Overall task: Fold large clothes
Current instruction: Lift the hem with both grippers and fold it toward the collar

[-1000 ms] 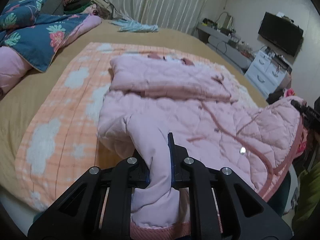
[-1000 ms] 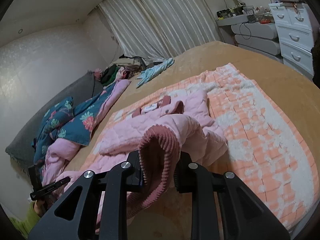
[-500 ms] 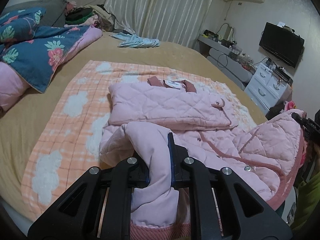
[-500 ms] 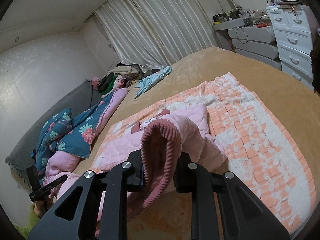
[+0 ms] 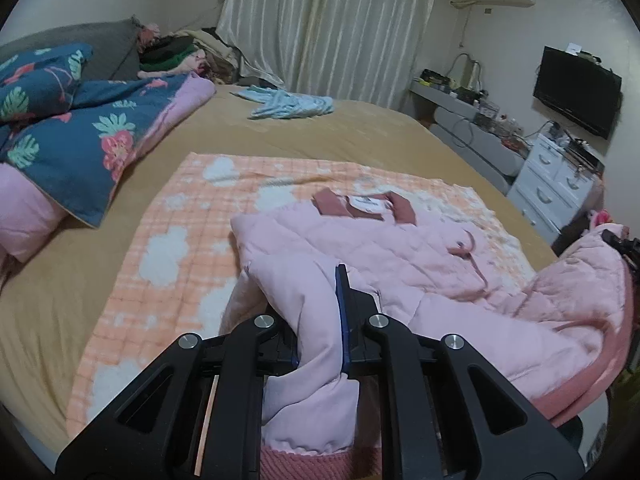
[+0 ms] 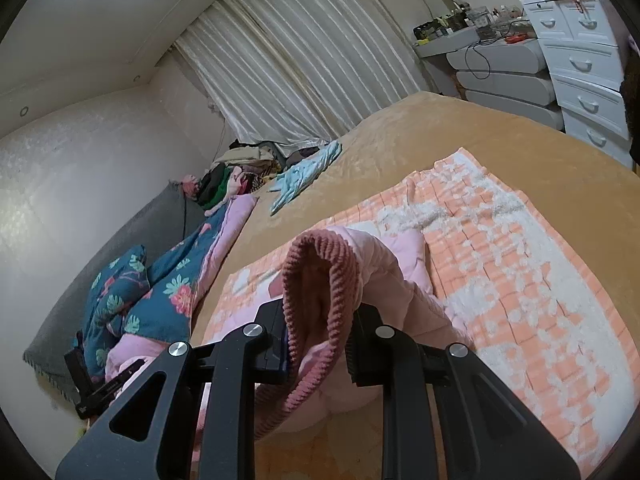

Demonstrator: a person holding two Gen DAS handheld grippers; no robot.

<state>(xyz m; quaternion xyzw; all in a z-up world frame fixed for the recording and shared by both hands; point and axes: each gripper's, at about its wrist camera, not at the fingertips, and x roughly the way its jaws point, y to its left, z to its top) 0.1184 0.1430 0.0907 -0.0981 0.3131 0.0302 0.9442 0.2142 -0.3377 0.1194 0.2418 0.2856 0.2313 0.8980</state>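
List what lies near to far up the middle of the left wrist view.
Left gripper shut on pink jacket → orange blanket → tan bedspread → blue garment → curtain.

We noted a pink quilted jacket (image 5: 360,248) lying partly folded on the blanket. Its ribbed hem was raised.

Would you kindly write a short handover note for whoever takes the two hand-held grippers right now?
Left hand-held gripper: shut on the pink jacket, at the hem's pale fabric.
Right hand-held gripper: shut on the hem's ribbed edge.
Jacket: collar end lying on the orange blanket, hem end raised off it.
Done: hem gripped and lifted.
Left: lay the hem toward the collar, release, tidy.
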